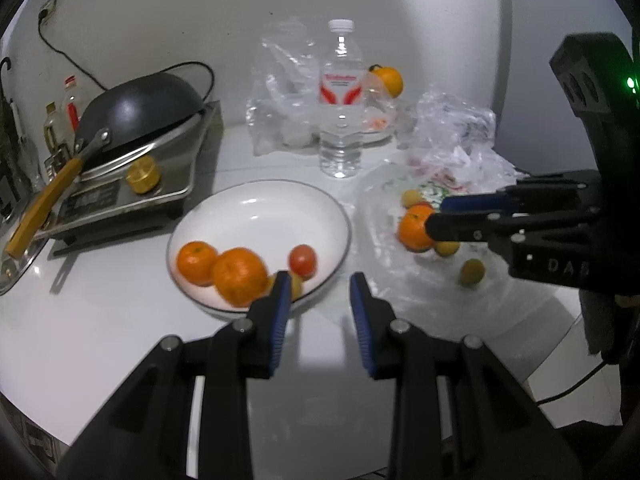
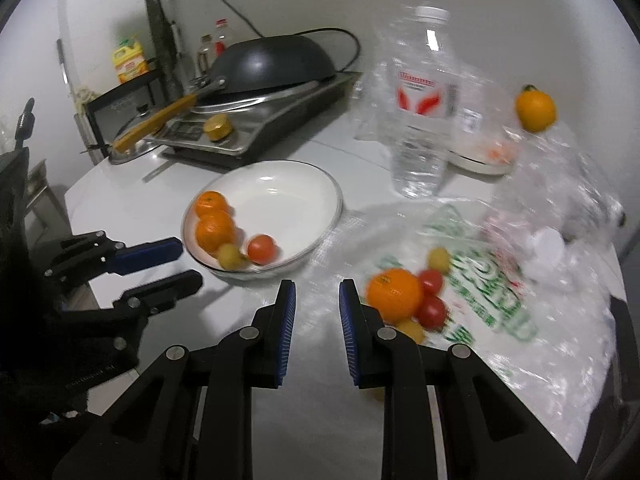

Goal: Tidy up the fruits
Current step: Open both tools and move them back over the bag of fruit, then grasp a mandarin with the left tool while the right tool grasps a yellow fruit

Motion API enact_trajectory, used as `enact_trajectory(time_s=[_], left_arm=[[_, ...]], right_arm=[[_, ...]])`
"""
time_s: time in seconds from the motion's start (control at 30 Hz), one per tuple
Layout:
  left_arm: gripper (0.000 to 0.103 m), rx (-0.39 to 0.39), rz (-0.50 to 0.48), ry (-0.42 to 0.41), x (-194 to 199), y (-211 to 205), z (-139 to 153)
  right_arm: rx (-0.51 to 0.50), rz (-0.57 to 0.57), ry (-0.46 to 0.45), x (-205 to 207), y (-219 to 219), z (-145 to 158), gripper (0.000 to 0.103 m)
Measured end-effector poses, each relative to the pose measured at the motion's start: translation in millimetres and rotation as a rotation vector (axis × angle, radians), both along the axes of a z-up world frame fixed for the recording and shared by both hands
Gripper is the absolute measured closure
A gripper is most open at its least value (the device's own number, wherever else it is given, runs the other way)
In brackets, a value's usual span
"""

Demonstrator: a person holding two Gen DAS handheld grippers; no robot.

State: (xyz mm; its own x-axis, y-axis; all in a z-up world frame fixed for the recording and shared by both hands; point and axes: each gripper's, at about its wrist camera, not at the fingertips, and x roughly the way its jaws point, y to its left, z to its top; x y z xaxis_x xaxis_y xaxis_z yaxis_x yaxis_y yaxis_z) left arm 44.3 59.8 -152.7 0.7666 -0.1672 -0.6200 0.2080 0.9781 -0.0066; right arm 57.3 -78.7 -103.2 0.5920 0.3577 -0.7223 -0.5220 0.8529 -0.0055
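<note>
**fruitbot_fan:** Closest to the lens you've got the black two-finger left gripper (image 1: 318,280) with blue pads, hanging just short of the white round bowl's near rim (image 1: 320,292). Jaws sit at their narrow setting with only a slim gap, nothing between them. Same story for the right gripper (image 2: 317,286): closed down, empty, poised over the worktop (image 2: 280,432) just left of the loose fruit.

**kitchen_lurker:** So where's the fruit?

**fruitbot_fan:** Split in two. Inside the white bowl: two round orange mandarins (image 1: 240,276), a small red cherry tomato (image 1: 303,259) and a little yellow one (image 2: 231,257) beside it. Left to sort, on the crinkly clear plastic bag with green print (image 2: 480,280): one big dimpled orange (image 2: 394,292), two red cherry tomatoes (image 2: 432,310) touching it, a few small yellow ones nearby. One more orange fruit (image 2: 535,109) sits well back behind the clear water bottle (image 2: 424,112).

**kitchen_lurker:** How would you grab that orange?

**fruitbot_fan:** My guess: it's firm, has some weight, and the peel gives decent grip, so pinch across the widest part. It'll roll if nudged off-centre, and it looks wide, so the jaws need opening right up first. The tomatoes look smooth, light and squashable, so go gently across the middle. That bag is probably slippery and may slide or bunch up under a pad.
</note>
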Motion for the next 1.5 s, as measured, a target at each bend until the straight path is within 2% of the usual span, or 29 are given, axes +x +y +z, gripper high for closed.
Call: enact_trajectory(time_s=[0.43, 0.63, 0.77, 1.2, 1.5], left_arm=[[0.071, 0.042, -0.062, 0.021, 8, -48, -1], [0.071, 0.042, -0.058, 0.04, 9, -55, -6], [0.071, 0.052, -0.063, 0.048, 10, -61, -7], [0.071, 0.083, -0.077, 0.04, 14, -78, -1], [0.071, 0.1, -0.09, 0.056, 24, -88, -4]], right_arm=[[0.03, -0.056, 0.028, -3, -52, -17, 0.079], [0.011, -0.036, 0.073, -5, -55, -33, 0.079], [-0.003, -0.033, 0.078, -6, -55, -38, 0.072], [0.002, -0.003, 0.113, 1, -59, -53, 0.074], [0.049, 0.0, 0.089, 2, -72, -43, 0.074]])
